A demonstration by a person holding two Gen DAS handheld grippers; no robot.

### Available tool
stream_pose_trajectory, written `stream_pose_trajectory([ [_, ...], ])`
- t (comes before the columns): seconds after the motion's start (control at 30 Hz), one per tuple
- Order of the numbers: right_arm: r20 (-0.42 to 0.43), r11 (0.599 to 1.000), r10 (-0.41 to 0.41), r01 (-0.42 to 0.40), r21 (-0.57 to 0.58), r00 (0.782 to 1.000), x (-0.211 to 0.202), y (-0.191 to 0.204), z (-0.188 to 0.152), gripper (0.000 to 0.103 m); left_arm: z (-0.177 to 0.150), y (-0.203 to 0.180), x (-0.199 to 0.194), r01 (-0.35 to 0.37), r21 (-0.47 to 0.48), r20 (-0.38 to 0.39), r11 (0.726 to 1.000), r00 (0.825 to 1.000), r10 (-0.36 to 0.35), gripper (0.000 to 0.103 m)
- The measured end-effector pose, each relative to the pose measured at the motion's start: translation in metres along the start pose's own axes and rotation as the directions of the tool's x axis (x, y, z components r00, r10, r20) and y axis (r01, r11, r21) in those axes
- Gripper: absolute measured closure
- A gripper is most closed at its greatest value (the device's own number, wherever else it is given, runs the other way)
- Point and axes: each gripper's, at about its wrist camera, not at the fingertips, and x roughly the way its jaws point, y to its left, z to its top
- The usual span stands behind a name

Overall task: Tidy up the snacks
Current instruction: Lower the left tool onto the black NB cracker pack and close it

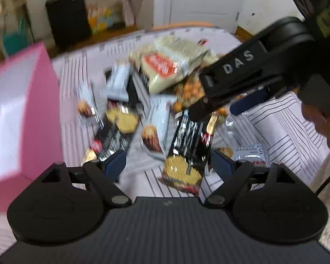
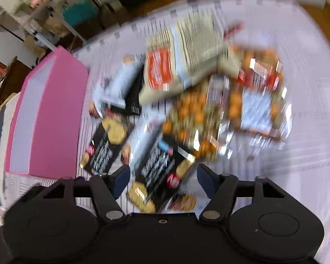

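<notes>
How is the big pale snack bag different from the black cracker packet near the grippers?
The pale snack bag is wide and beige with a red label; the black cracker packet is narrow, dark and shows yellow crackers. The pale bag rests on top of other snacks at the far side; the black packet lies between the left gripper's open fingers. Both are sealed snacks.

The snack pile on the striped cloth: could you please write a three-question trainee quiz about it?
1. True or false: the left gripper is open.
2. On which side of the snack pile does the pink box stand in the right wrist view: A left, B right?
3. What colour is the label on the beige packet?
Key: 1 true; 2 A; 3 red.
</notes>
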Motion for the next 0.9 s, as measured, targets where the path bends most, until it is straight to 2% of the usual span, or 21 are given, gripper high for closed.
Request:
stream_pose_trajectory([
  [0.1,-0.030,0.999,-0.005,0.006,0.053,1.000,0.014,-0.010,-0.002,0.033,-0.013,0.004,0.015,0.011,0.009,0.000,1.000,1.000,-0.011,0.019],
  [0.2,-0.028,0.994,0.019,-0.016,0.104,0.999,0.020,-0.015,0.003,0.033,-0.028,-0.001,0.027,0.014,0.107,0.041,0.994,0.999,-0.019,0.019],
  [0.3,-0.010,0.995,-0.002,0.003,0.101,1.000,0.025,-0.013,0.007,0.033,-0.034,-0.010,0.042,0.025,0.192,0.007,0.981,1.000,-0.027,0.019],
  [0.4,-0.030,0.995,-0.008,0.011,0.097,1.000,0.035,-0.010,0.008,0.032,-0.035,-0.011,0.055,0.033,0.171,-0.017,0.985,0.999,-0.030,0.019],
  [0.53,-0.039,0.995,-0.003,0.007,0.098,0.999,0.046,-0.007,0.014,0.022,-0.038,-0.019,0.061,-0.004,0.234,0.032,0.972,0.999,-0.004,0.019],
  [0.63,-0.032,0.994,-0.003,0.007,0.110,0.999,0.053,-0.005,0.016,0.020,-0.038,-0.023,0.061,-0.007,0.226,0.033,0.974,0.999,-0.001,0.022],
  [0.67,-0.028,0.994,-0.015,0.017,0.104,0.999,0.052,-0.004,0.015,0.022,-0.038,-0.024,0.060,-0.001,0.226,0.030,0.974,1.000,-0.006,0.032],
  [0.7,-0.025,0.995,-0.037,0.039,0.094,0.999,0.052,-0.003,0.014,0.031,-0.037,-0.026,0.058,0.003,0.236,0.030,0.972,0.999,-0.010,0.047],
  [0.73,-0.025,0.995,-0.052,0.054,0.083,0.998,0.052,-0.001,0.013,0.045,-0.037,-0.030,0.055,0.006,0.246,0.031,0.969,0.999,-0.014,0.052],
  [0.83,-0.012,0.995,-0.045,0.046,0.083,0.999,0.048,-0.003,0.011,0.055,-0.035,-0.032,0.051,0.016,0.256,0.015,0.967,1.000,-0.021,0.056],
  [0.9,-0.012,0.995,-0.034,0.035,0.090,0.999,0.044,-0.005,0.010,0.057,-0.034,-0.031,0.047,0.031,0.234,0.001,0.972,0.999,-0.032,0.056],
])
